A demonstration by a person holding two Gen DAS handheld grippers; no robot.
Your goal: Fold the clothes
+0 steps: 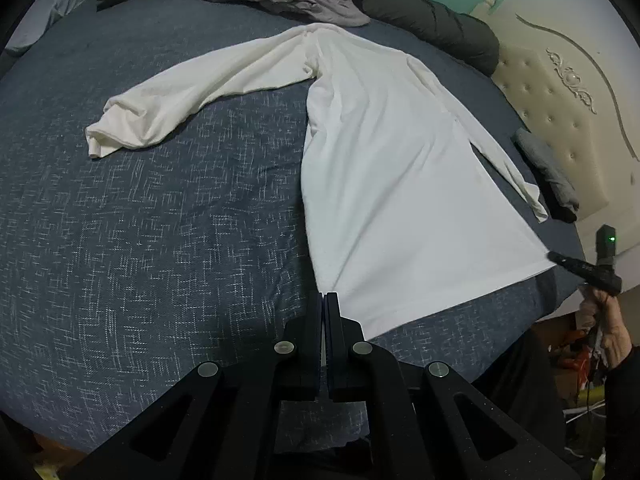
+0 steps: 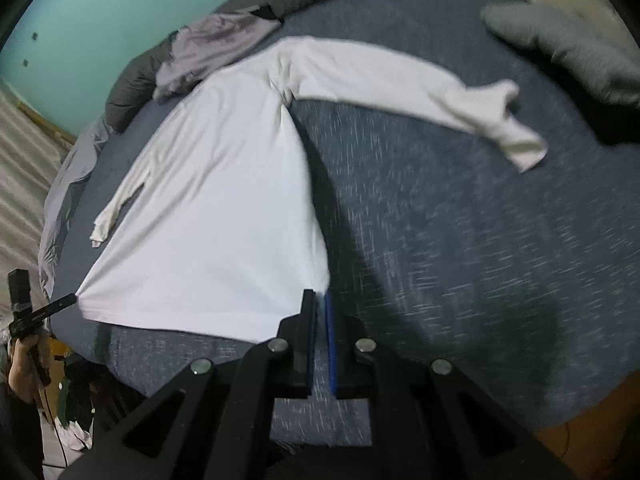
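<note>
A bed (image 1: pixel 140 240) in a blue-grey crosshatch cover fills the left wrist view, a cream tufted headboard (image 1: pixel 560 100) beside it. A white long-sleeved shirt (image 1: pixel 400 160) lies flat on it, one sleeve stretched sideways. The left gripper (image 1: pixel 324 300) is pressed together on the shirt's near hem corner. The right gripper (image 1: pixel 554 257) (seen from outside) meets the other hem corner.

The right wrist view is blurred. There the right gripper (image 2: pixel 320 300) is nearly closed, pinching the shirt's (image 2: pixel 208 200) hem corner. A grey garment (image 2: pixel 216 48) lies beyond the collar.
</note>
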